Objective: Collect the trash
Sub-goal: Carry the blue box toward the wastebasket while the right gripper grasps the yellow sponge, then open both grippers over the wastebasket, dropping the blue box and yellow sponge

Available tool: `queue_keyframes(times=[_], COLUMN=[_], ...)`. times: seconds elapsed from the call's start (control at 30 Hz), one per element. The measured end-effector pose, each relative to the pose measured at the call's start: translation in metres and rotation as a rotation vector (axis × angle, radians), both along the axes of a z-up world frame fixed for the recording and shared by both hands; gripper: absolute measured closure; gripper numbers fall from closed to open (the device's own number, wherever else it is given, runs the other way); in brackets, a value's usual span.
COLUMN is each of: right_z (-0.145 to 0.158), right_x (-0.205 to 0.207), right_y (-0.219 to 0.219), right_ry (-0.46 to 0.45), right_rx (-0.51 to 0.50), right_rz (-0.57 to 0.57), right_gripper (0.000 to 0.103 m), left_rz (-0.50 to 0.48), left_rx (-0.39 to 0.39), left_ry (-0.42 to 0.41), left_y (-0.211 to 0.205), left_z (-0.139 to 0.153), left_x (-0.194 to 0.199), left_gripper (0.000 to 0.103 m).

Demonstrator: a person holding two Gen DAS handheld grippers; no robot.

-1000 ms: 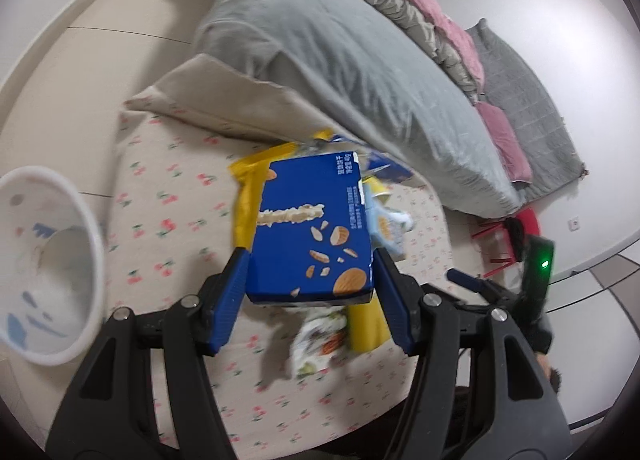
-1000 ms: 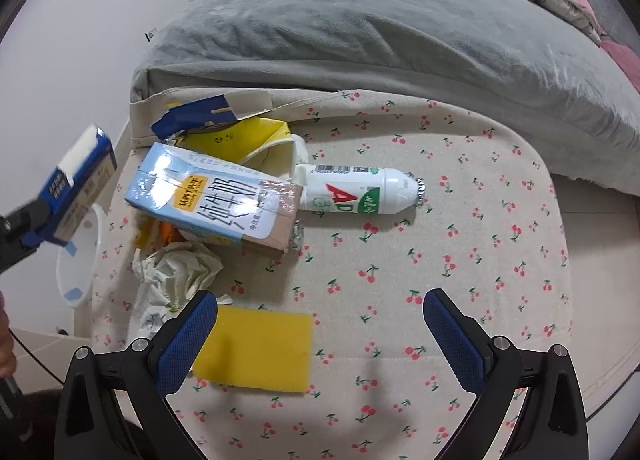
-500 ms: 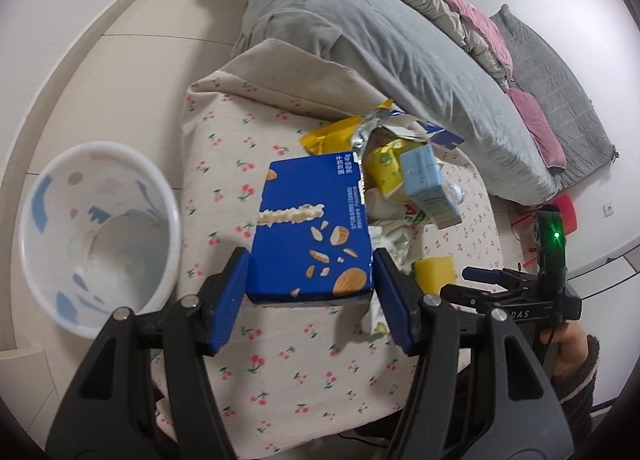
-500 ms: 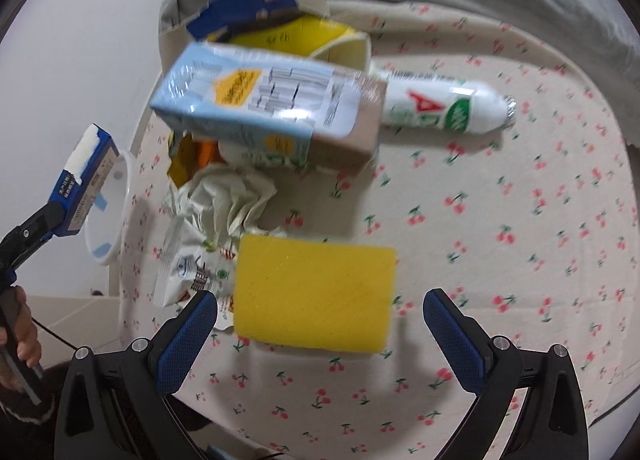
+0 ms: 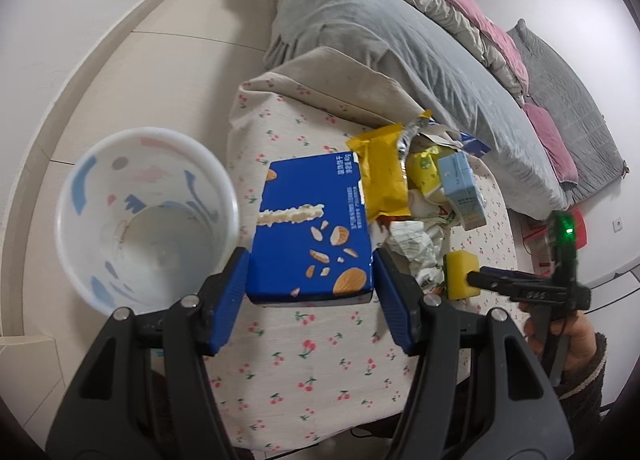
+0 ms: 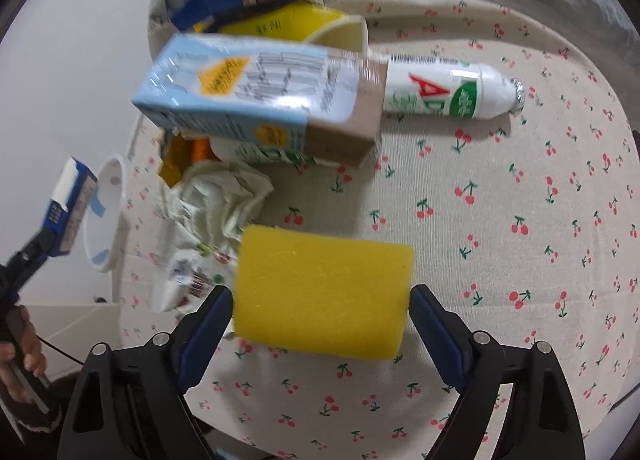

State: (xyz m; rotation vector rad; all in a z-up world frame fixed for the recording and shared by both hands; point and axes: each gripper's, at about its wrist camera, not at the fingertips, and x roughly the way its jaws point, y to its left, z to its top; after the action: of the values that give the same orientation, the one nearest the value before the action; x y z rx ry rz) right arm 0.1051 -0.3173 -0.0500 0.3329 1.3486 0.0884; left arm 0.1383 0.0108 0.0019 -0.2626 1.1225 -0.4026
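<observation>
Left gripper (image 5: 311,280): jaws closed on the blue snack box (image 5: 310,226), pads pressed against both long sides; box is clear of the cloth.
Right gripper (image 6: 320,320): jaws set around the yellow sponge (image 6: 322,292); both pads sit at its ends, apparently in contact. Whether the sponge is lifted cannot be told.
Bin (image 5: 146,216): white patterned bucket on the floor, just beside the table edge, to the left of the held box; looks empty.
Table (image 6: 520,260): cherry-print cloth; remaining trash is clustered at the far left part.
Remaining trash: light-blue carton (image 6: 256,96), white bottle (image 6: 448,90), crumpled paper (image 6: 216,200), yellow wrapper (image 5: 382,176).
Step in hand: judged as carrying the box to the bin while the sponge is being secured.
Next move: left hand needs to shift leftward until the box is over the bin mouth, then release.
Risk: box is wide; an off-centre drop may catch the rim.
</observation>
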Motion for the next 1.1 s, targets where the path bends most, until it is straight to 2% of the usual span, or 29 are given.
queue_keyframes(times=[0.13,0.27,0.33,0.47,0.67,0.73,0.77,0.8,0.93,1.1], right_z=[0.016,0.024,0.019,0.000,-0.022,-0.027,-0.027,-0.026,0.002,0.043], right_x=[-0.002,-0.001,0.002,0.011,0.015,0.016,0.017,0.017,0.010,0.007], right_y=[-0.002,-0.002,0.002,0.019,0.031,0.029,0.027,0.025,0.000,0.002], right_ry=[-0.054,-0.062,-0.041,-0.006,0.059,0.071,0.068,0.064,0.000,-0.117], right_rx=[0.028,0.052,0.032,-0.092,-0.108,-0.099,-0.078,-0.061,-0.060,-0.005], right_rz=[-0.010,-0.016,-0.014,0.006,0.013,-0.001,-0.018,-0.025,-0.039,-0.049], right_gripper=[0.019,0.018,0.015,0.000,0.000,0.004,0.016,0.016,0.020,0.020], left_rz=[0.024,0.046,0.054,0.064,0.059,0.056,0.055,0.056,0.060,0.075], left_rx=[0.007,0.015,0.019,0.022,0.017,0.018,0.019,0.020,0.021,0.030], left_ry=[-0.009,-0.009,-0.004,0.008,0.004,0.000,-0.002,-0.004,-0.008,-0.014], left_y=[0.015,0.030,0.036,0.043,0.045,0.045,0.045,0.045,0.046,0.053], left_z=[-0.001,-0.004,-0.007,-0.010,-0.010,-0.008,-0.008,-0.007,-0.006,-0.006], left_x=[-0.003,-0.006,-0.006,-0.007,-0.007,-0.008,-0.009,-0.009,-0.009,-0.008], left_gripper=[0.040,0.040,0.040,0.040,0.040,0.040,0.040,0.040,0.040,0.040])
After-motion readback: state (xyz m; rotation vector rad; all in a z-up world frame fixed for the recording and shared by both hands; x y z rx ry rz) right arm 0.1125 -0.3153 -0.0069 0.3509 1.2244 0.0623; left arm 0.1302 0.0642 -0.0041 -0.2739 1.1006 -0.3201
